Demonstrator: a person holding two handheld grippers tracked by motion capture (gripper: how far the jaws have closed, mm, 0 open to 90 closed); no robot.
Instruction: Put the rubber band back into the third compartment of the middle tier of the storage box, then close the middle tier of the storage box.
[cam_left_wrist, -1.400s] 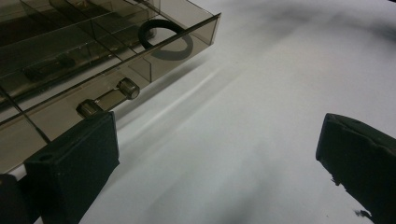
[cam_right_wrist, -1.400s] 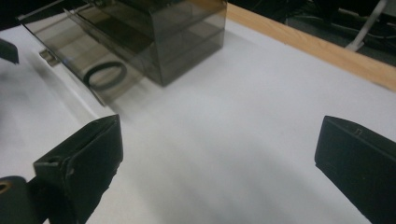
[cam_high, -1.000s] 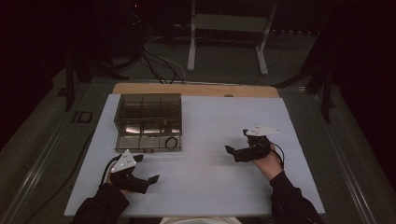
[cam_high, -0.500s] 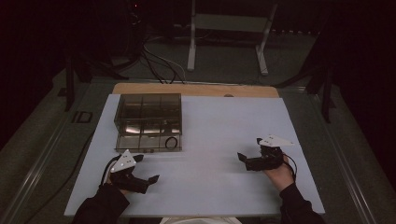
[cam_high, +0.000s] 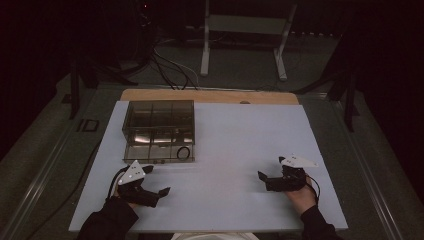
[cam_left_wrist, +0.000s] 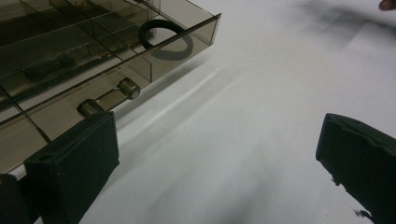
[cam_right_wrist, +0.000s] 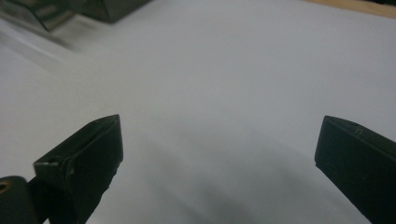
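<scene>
Both your grippers rest wide apart-jawed on the white sheet, holding nothing.

Your left gripper (cam_high: 159, 192) sits just below the smoky compartment box (cam_high: 159, 131); the black ring (cam_left_wrist: 164, 39) lies ahead of it, in the box's near corner cell (handle knobs just beside one jaw). Your right gripper (cam_high: 264, 179) is well apart.

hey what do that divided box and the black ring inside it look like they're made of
The box looks like smoke-tinted clear plastic: its dividers and the ring show through its glossy walls. The black ring looks like matte rubber, perhaps an elastic band or O-ring: no shine on it. Neither is certain from looks alone.
</scene>
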